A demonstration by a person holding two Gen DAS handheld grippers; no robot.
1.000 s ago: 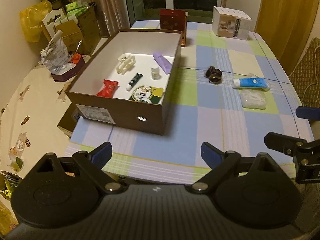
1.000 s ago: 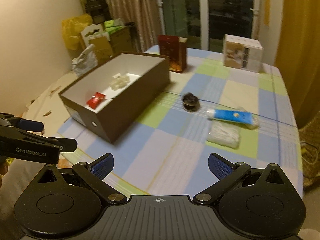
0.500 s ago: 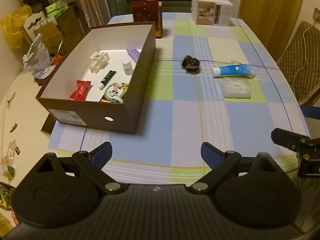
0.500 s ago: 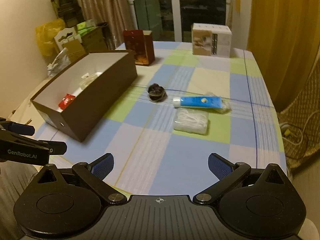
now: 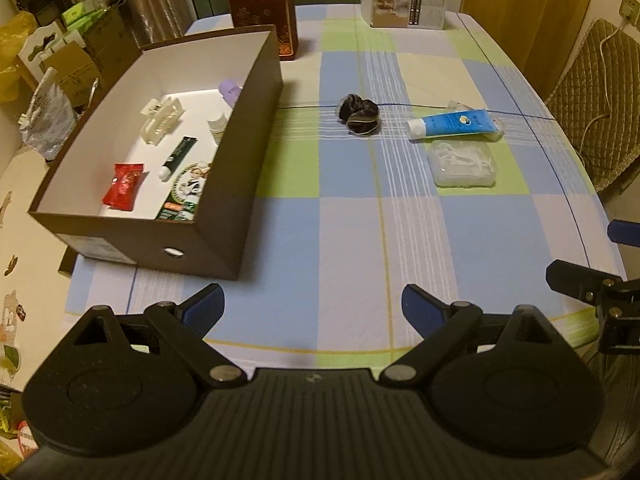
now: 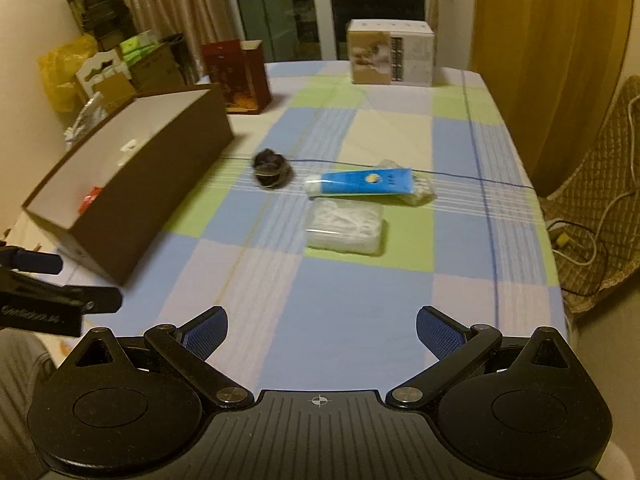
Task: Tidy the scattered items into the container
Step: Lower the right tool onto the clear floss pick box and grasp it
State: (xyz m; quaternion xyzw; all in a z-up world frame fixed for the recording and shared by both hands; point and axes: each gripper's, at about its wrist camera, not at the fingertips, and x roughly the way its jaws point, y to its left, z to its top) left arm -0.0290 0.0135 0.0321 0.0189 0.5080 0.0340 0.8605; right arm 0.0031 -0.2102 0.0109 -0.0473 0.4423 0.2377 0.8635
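A: Room entry, far end?
B: Dark glazed doors (image 6: 352, 8), beige curtain (image 6: 172, 4) to their left, ochre curtain (image 6: 532, 40) to their right. Warm indoor light.

A: Walls?
B: Cream wall (image 6: 28, 20) on the left; wall socket (image 5: 630, 5) on the right.

A: Furniture?
B: One worktop (image 5: 340, 240) under a checked cloth of blue, green and cream; a quilted chair (image 5: 596, 92) beside its right edge, a white cable (image 6: 588, 224) draped on it.

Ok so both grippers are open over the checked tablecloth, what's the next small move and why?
Probably ease the right gripper forward toward the clear plastic packet of white floss picks. It is the nearest item outside the brown cardboard box, and the jaws are open and empty. The blue tube and dark scrunchie lie farther off.
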